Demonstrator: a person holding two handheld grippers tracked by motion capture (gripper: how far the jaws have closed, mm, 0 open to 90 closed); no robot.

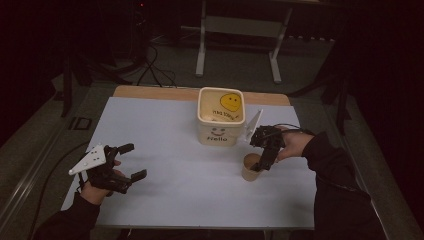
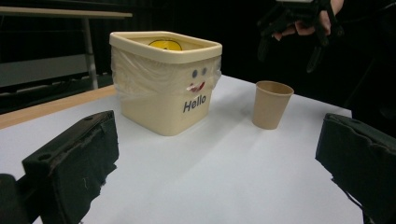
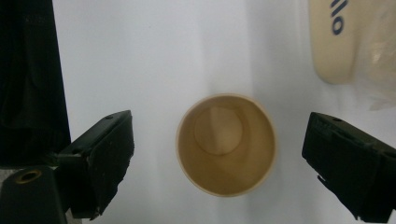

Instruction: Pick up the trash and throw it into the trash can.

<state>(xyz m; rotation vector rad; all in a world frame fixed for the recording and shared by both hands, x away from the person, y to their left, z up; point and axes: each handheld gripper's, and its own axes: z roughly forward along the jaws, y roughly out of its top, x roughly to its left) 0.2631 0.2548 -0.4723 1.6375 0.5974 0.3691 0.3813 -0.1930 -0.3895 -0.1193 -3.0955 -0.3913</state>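
A tan paper cup [image 1: 250, 167] stands upright and empty on the white table top [image 1: 175, 145], right of centre. My right gripper [image 1: 261, 162] hangs over it, pointing down. In the right gripper view the cup's mouth [image 3: 226, 142] sits between the two wide-apart jaws of the open right gripper [image 3: 219, 140], touching neither. My left gripper [image 1: 136, 161] rests low at the table's left, open and holding nothing. The left gripper view looks past the left gripper [image 2: 219, 140] to the cup [image 2: 272, 105] and the right gripper [image 2: 287, 56] above it.
A cream square bin [image 1: 221, 122] marked "Hello", lined with clear plastic, stands just behind the cup, near the table's far edge. A yellow smiley face [image 1: 230, 102] shows inside it. A metal stand [image 1: 240, 30] and cables [image 1: 155, 70] lie on the floor beyond.
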